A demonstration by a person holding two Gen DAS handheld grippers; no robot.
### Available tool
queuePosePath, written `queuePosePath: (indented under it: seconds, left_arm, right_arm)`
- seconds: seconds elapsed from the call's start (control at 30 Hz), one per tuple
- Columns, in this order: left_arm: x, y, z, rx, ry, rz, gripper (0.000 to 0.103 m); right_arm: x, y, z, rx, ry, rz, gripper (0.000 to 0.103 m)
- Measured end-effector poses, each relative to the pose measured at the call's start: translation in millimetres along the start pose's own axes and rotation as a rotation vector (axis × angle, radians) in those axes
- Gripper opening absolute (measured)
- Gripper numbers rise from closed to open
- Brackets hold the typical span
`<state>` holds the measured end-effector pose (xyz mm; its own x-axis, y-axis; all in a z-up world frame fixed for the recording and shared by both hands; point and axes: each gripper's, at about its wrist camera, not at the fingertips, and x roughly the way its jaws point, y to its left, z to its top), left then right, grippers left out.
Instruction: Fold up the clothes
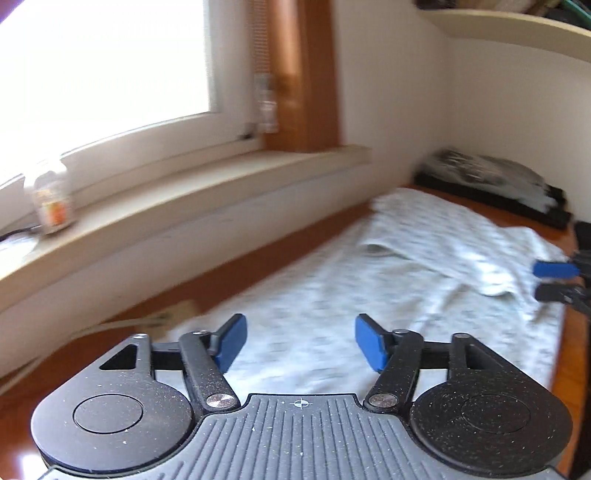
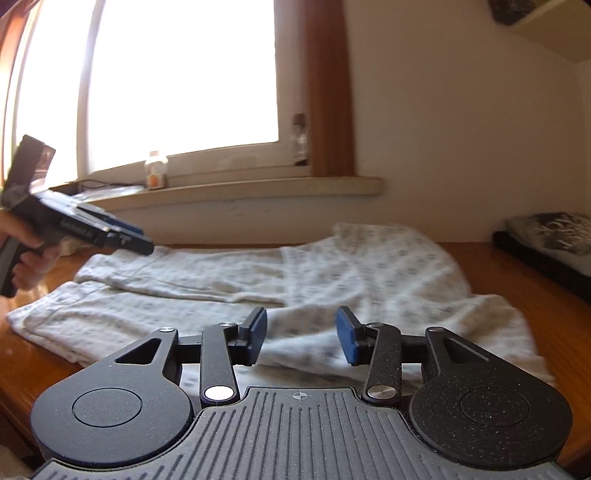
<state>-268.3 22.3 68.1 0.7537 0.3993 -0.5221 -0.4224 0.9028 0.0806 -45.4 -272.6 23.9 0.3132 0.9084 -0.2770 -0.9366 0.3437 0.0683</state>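
Observation:
A pale grey patterned garment (image 1: pixel 332 295) (image 2: pixel 332 266) lies spread along a brown wooden table (image 1: pixel 240 280) (image 2: pixel 480 258), with one part folded over itself. My left gripper (image 1: pixel 300 326) hovers above one end of it, open, with nothing between its blue pads. In the right wrist view, a hand (image 2: pixel 33 254) holds that left gripper (image 2: pixel 138 240) at the far left. My right gripper (image 2: pixel 301 325) is open over the cloth's near edge at the other end, with its pads clear of the cloth. The left wrist view shows this right gripper (image 1: pixel 546 280) at the far right, beside the garment's edge.
A windowsill behind the table carries a small jar (image 1: pixel 50 199) (image 2: pixel 157 171) and a clear bottle (image 1: pixel 266 103) (image 2: pixel 299 140). Dark patterned fabric on a black base (image 1: pixel 491 181) (image 2: pixel 546 236) sits at the table's far right. A shelf (image 1: pixel 517 29) hangs above it.

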Motion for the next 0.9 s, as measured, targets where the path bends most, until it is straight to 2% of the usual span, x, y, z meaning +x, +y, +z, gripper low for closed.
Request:
queuePosePath:
  seconds: [0.13, 0.33, 0.4, 0.47, 0.57, 0.7, 0.77, 0.9]
  left_arm:
    - [-6.0, 48.5, -1.2, -0.058, -0.013, 0.047, 0.076]
    - [7.6, 120.0, -6.9, -0.139, -0.017, 0.060, 0.078]
    - [14.9, 138.4, -10.9, -0.170, -0.012, 0.053, 0.081]
    - [22.6, 153.2, -14.1, -0.224, -0.011, 0.014, 0.090]
    - [24.7, 160.2, -22.4, -0.266, -0.029, -0.027, 0.091]
    - [17.2, 160.0, -28.1, -0.255, -0.036, 0.013, 0.092]
    - [15.7, 160.5, -30.3, -0.256, -0.038, 0.006, 0.099]
    - [19.5, 163.4, -33.7, -0.291, -0.020, -0.051, 0.099]
  right_arm:
    - [13.0, 26.5, 5.8, -0.020, 0.037, 0.080, 0.045]
    - [35.7, 83.0, 9.2, -0.097, 0.107, 0.199, 0.050]
    - [43.7, 98.5, 10.2, -0.100, 0.130, 0.235, 0.052]
    - [48.2, 113.3, 10.4, -0.112, 0.148, 0.258, 0.053]
    - [52.7, 134.6, 11.7, -0.130, 0.171, 0.290, 0.055]
    - [54.7, 158.1, 18.0, -0.147, 0.177, 0.327, 0.060]
    - [57.7, 169.8, 18.9, -0.169, 0.186, 0.345, 0.060]
    - [64.2, 190.7, 15.9, -0.220, 0.222, 0.390, 0.060]
